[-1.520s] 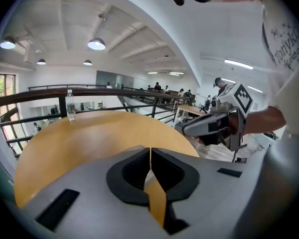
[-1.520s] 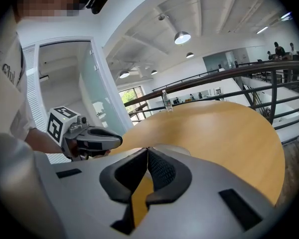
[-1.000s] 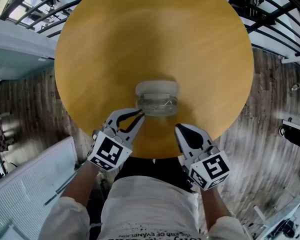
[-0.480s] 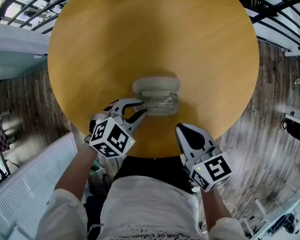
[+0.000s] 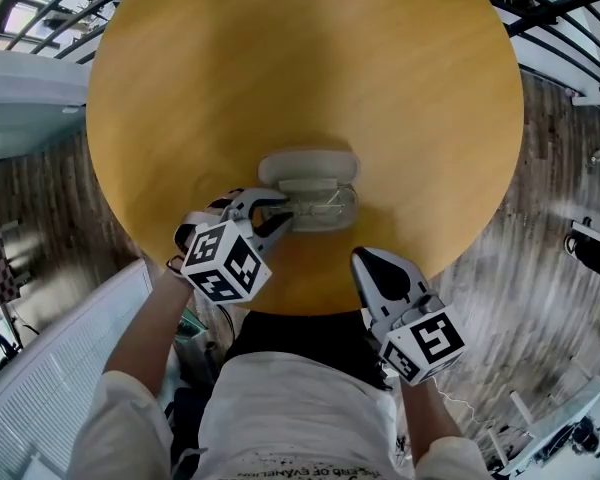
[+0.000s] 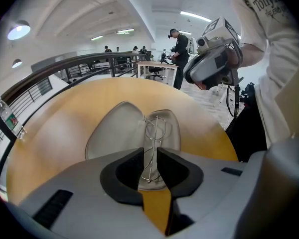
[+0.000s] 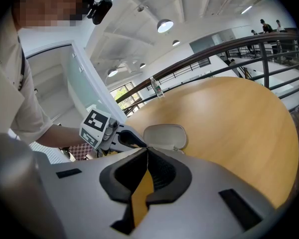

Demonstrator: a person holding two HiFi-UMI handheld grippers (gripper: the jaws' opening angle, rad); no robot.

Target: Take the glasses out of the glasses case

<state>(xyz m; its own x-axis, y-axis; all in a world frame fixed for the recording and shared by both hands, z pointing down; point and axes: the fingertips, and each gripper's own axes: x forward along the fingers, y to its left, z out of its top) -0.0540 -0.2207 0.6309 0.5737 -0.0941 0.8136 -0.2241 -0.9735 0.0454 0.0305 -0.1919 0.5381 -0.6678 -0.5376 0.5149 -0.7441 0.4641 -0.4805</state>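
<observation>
An open grey glasses case [image 5: 308, 171] [image 6: 112, 133] [image 7: 164, 135] lies on the round yellow table [image 5: 310, 68], near its front edge. Thin wire-framed glasses [image 5: 325, 206] [image 6: 156, 128] rest folded in the case's lower half. My left gripper [image 5: 285, 214] [image 6: 150, 149] reaches over the case's left end; its jaws stand a narrow gap apart with the end of the glasses between them. Whether the pads touch the frame I cannot tell. My right gripper [image 5: 358, 256] [image 7: 146, 149] is shut and empty, hanging over the table's front edge, right of the case.
The table's round edge drops to a wooden plank floor [image 5: 540, 228]. Black railings [image 5: 550, 18] run behind the table, and a white slatted panel [image 5: 60, 388] stands low at the left. A small clear bottle [image 7: 156, 88] sits at the far rim. People [image 6: 179, 49] stand at distant desks.
My left gripper has slid forward and right, from beside the case's left end to over it, and its marker cube has turned. The right gripper has barely moved.
</observation>
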